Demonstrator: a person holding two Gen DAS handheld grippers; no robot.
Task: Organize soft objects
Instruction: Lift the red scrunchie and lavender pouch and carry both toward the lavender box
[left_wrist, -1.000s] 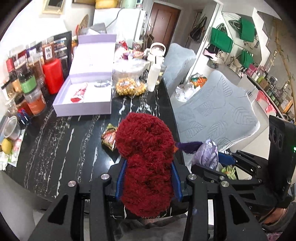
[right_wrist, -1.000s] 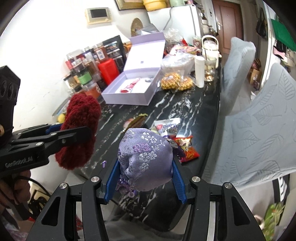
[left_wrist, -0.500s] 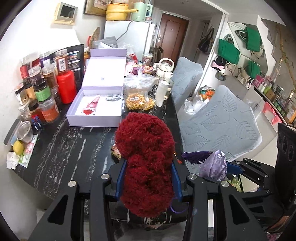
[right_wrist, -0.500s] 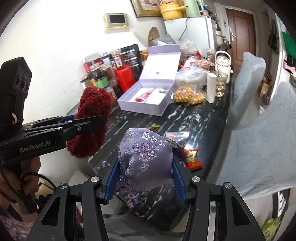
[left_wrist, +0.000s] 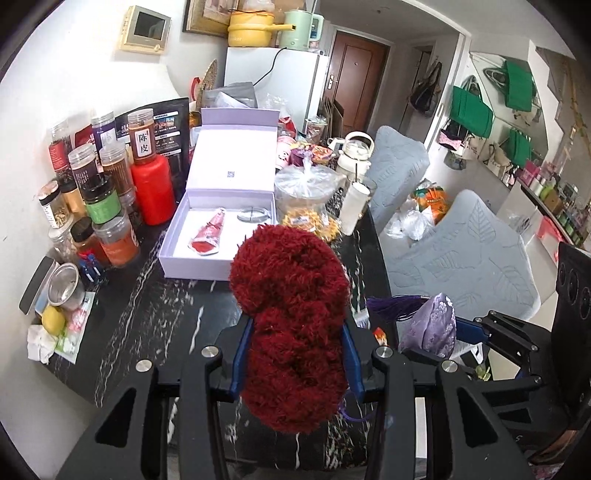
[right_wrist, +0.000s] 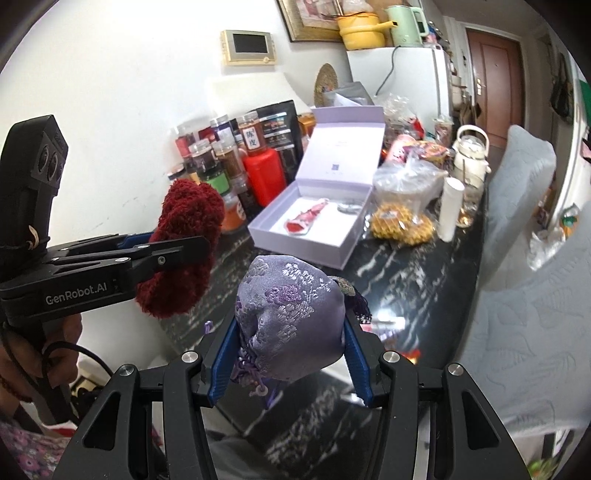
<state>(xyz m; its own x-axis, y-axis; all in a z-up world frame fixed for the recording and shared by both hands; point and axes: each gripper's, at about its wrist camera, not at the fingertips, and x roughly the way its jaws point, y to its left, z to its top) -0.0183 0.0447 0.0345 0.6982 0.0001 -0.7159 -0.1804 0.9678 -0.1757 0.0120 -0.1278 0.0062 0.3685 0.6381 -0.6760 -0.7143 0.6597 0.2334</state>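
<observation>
Above the near end of the black marble table, the left gripper is clamped on a fuzzy dark-red yarn bundle, its blue pads pressed into both sides. Just to its right, the right gripper is closed around a purple brocade pouch with a dark tassel — both soft things are held clear of the tabletop.

Beyond them lies an open lavender gift box, lid propped upright; inside, on the white lining, sit a red folded item and a small round metal piece, with most of the lining bare. A tied clear bag of food and a packet of yellow snacks stand just beside the box's right wall. Spice jars and a red bottle crowd the wall side.

Bare marble stretches between the box's front wall and the table's near edge. Along the right edge stand 2 grey-covered chairs.
</observation>
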